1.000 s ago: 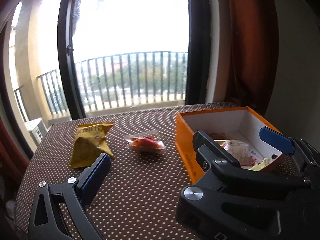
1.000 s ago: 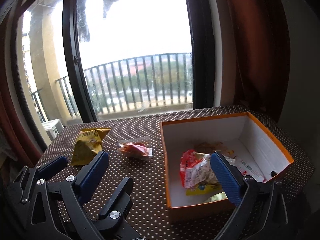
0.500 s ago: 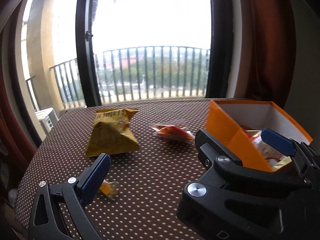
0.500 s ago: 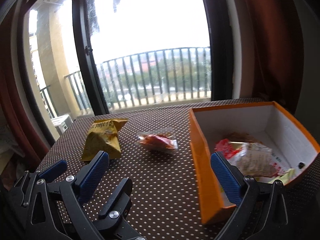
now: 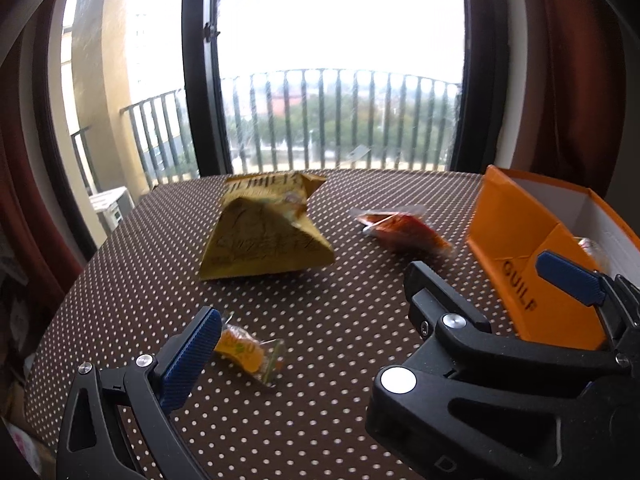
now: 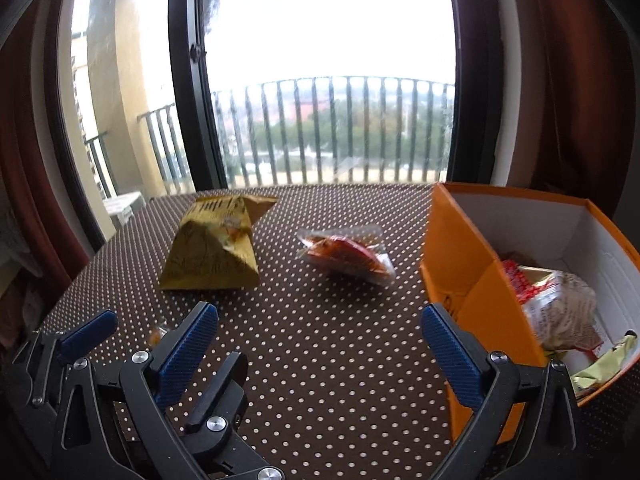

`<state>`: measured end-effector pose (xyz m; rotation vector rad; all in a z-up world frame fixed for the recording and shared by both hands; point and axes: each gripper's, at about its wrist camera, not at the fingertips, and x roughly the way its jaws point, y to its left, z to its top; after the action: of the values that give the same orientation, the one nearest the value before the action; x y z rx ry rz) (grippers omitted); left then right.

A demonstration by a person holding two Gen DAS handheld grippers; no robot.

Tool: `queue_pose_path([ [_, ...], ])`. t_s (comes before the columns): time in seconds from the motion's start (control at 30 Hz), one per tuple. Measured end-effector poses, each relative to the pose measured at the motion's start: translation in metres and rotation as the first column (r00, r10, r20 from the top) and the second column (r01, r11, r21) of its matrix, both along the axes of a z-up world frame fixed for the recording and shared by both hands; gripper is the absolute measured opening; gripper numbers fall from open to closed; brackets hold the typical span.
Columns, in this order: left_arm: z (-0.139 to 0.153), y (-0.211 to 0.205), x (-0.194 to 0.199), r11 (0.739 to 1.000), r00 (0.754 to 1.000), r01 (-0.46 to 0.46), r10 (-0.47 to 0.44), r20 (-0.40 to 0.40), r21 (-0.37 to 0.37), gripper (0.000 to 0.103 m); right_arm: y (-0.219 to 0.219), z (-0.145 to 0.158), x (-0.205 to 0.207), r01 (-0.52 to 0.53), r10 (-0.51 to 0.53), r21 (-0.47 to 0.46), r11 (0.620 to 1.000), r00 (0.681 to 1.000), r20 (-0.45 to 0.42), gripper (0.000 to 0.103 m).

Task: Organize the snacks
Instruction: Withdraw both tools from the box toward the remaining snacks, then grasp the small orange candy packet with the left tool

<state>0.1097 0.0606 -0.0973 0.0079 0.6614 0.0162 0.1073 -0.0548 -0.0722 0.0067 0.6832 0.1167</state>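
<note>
Both grippers hung low over the dotted tablecloth (image 5: 320, 320), facing a balcony window (image 6: 328, 80). Left gripper (image 5: 380, 300) jaws spread wide, nothing between them; its left pad sat just beside a small orange candy (image 5: 244, 350) lying on the cloth. Right gripper (image 6: 320, 344) likewise wide apart and empty, its right finger close against the near corner of the orange box (image 6: 472, 280).

Box stood at the right of the table, open-topped, white inside. It held several wrapped snacks (image 6: 556, 304): a red-and-white packet and a yellow-green wrapper near the front; others too jumbled to tell.

Outside the box, 3 items: a yellow bag (image 6: 216, 248) at left-centre, a red packet (image 6: 348, 256) in clear wrap between the bag and the box, and the candy nearest the left gripper. All 3 well apart from each other.
</note>
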Motion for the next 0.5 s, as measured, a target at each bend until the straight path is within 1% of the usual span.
queue_pose_path([
  [0.13, -0.012, 0.010, 0.003, 0.998, 0.998, -0.060, 0.060, -0.017, 0.014, 0.102, 0.010, -0.014, 0.010, -0.010, 0.010, 0.009, 1.000, 0.998, -0.058, 0.103],
  [0.23, -0.025, 0.025, 0.008, 0.994, 0.992, -0.106, 0.106, -0.062, -0.001, 0.102, 0.016, -0.026, 0.014, -0.025, 0.028, 0.033, 0.999, 0.995, -0.092, 0.103],
  [0.3, -0.033, 0.035, 0.012, 0.991, 0.987, -0.135, 0.132, -0.095, -0.020, 0.101, 0.021, -0.031, 0.014, -0.035, 0.037, 0.026, 0.999, 0.994, -0.102, 0.103],
  [0.4, -0.046, 0.047, 0.016, 0.986, 0.980, -0.159, 0.153, -0.130, -0.044, 0.099, 0.032, -0.038, 0.016, -0.059, 0.060, 0.010, 0.998, 0.991, -0.121, 0.103],
  [0.5, -0.054, 0.052, 0.020, 0.985, 0.974, -0.170, 0.163, -0.154, -0.035, 0.096, 0.040, -0.046, 0.020, -0.073, 0.073, 0.007, 0.997, 0.987, -0.144, 0.103],
])
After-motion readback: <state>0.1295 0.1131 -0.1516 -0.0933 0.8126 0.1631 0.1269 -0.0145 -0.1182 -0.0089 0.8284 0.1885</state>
